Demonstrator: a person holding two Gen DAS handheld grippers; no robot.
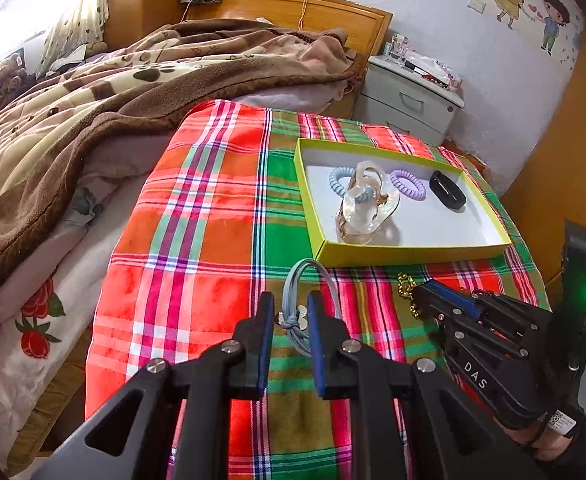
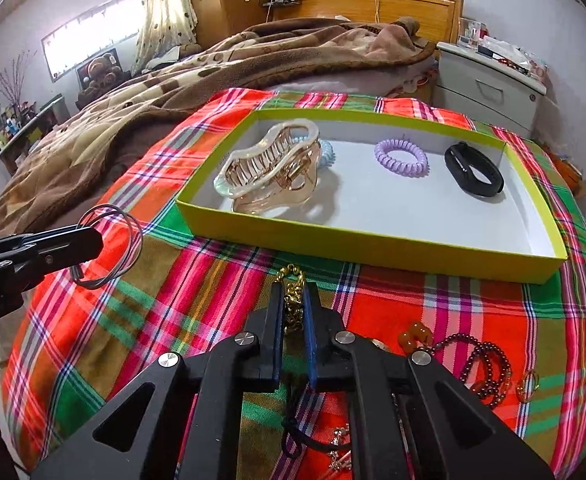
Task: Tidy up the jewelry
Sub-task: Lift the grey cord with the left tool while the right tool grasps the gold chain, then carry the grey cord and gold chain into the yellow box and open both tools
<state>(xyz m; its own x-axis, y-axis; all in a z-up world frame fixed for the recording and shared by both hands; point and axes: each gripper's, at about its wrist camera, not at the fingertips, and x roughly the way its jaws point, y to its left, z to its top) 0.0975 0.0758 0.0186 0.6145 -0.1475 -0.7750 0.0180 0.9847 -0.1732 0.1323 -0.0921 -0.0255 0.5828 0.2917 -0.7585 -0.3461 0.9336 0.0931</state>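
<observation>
A yellow-rimmed box (image 1: 409,254) (image 2: 365,246) with a white floor sits on the plaid cloth. It holds a clear hair claw (image 1: 367,204) (image 2: 271,172), a blue coil tie (image 1: 339,178), a purple coil tie (image 1: 408,184) (image 2: 401,158) and a black band (image 1: 447,189) (image 2: 475,168). My left gripper (image 1: 291,310) (image 2: 93,240) is shut on a grey cord hair tie (image 1: 307,280) (image 2: 113,248), held above the cloth left of the box. My right gripper (image 2: 293,300) (image 1: 421,296) is shut on a gold chain (image 2: 293,300) (image 1: 407,286) just in front of the box.
A dark red bead bracelet (image 2: 485,368), an amber piece (image 2: 413,336), a small gold ring (image 2: 529,386) and a black cord with silver pieces (image 2: 325,444) lie on the plaid cloth (image 1: 213,240) near me. A bed with a brown blanket (image 1: 93,92) lies left; a white nightstand (image 1: 409,96) stands behind.
</observation>
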